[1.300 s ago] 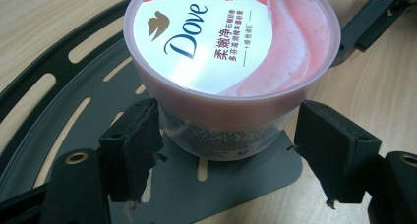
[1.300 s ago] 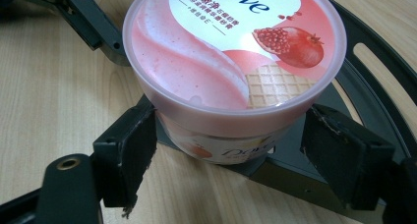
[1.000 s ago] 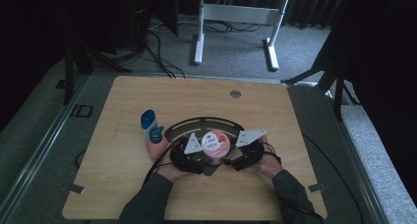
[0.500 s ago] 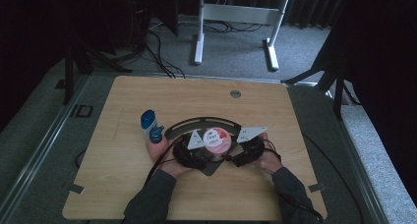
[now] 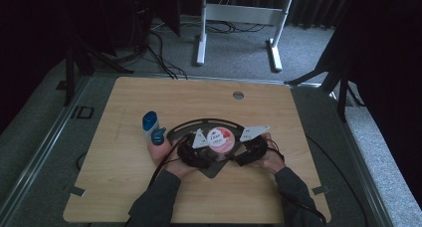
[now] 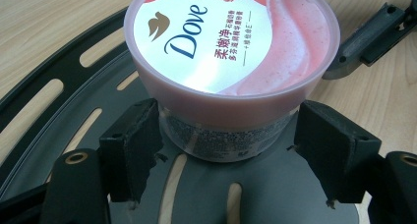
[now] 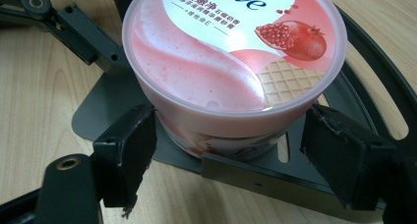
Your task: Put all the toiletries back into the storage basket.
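Observation:
A pink-lidded Dove jar [image 5: 221, 139] stands on a dark slotted fan-shaped plate [image 5: 199, 125] in the middle of the table. My left gripper [image 5: 199, 152] reaches it from the left and my right gripper [image 5: 246, 151] from the right. In the left gripper view the jar [image 6: 231, 52] sits between the jaws of the left gripper [image 6: 228, 135], whose pads [image 6: 135, 140] lie close beside its body under the lid. In the right gripper view the jar [image 7: 231, 57] sits between the right gripper [image 7: 228, 140] jaws, with a gap at the right pad [image 7: 339, 150]. Both stand open.
A blue bottle [image 5: 150, 123] and a small blue cap [image 5: 159, 136] stand left of the plate, by the left hand. A round grommet hole [image 5: 238, 94] lies at the far edge. Bare wood surrounds the plate; desk legs and cables lie on the floor beyond.
Both grippers have crept slightly forward, closing in around the jar from either side. The jar and the blue bottle stay where they were.

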The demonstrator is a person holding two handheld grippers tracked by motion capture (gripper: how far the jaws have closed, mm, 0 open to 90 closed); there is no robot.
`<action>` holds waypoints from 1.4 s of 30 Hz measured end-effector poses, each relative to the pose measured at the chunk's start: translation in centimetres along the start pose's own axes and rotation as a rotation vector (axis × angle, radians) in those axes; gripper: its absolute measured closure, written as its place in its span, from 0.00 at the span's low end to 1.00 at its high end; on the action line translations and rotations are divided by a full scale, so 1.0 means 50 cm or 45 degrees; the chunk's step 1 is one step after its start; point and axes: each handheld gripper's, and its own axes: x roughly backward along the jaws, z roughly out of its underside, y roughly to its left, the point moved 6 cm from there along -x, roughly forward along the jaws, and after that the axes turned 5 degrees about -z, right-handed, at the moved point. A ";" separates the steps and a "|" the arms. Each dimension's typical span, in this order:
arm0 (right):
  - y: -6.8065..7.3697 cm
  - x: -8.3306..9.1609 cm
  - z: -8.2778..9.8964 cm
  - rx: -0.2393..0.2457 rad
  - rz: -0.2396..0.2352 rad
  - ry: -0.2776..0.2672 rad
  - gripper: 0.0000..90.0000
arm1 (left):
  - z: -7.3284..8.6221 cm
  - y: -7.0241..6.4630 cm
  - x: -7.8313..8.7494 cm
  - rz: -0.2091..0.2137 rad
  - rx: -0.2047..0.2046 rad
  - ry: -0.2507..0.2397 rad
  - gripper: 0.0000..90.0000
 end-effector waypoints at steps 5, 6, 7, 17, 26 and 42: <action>-0.006 -0.005 0.004 -0.005 0.010 0.011 0.24 | 0.003 0.001 -0.010 -0.001 0.008 0.018 0.29; -0.007 -0.006 0.006 -0.005 0.011 0.017 0.24 | 0.006 0.001 -0.013 0.005 0.020 0.021 0.29; -0.007 -0.008 0.008 -0.008 0.012 0.020 0.24 | 0.007 0.003 -0.014 0.015 0.040 0.013 0.29; -0.007 0.002 0.015 -0.021 0.025 0.021 0.36 | 0.016 0.006 -0.006 0.007 0.066 0.000 0.38; -0.029 0.054 0.010 -0.082 0.102 -0.070 0.58 | 0.021 0.011 0.014 0.019 0.085 -0.045 0.53; -0.102 0.068 0.057 -0.326 0.319 -0.082 1.00 | 0.021 0.013 0.032 0.038 0.100 -0.093 0.79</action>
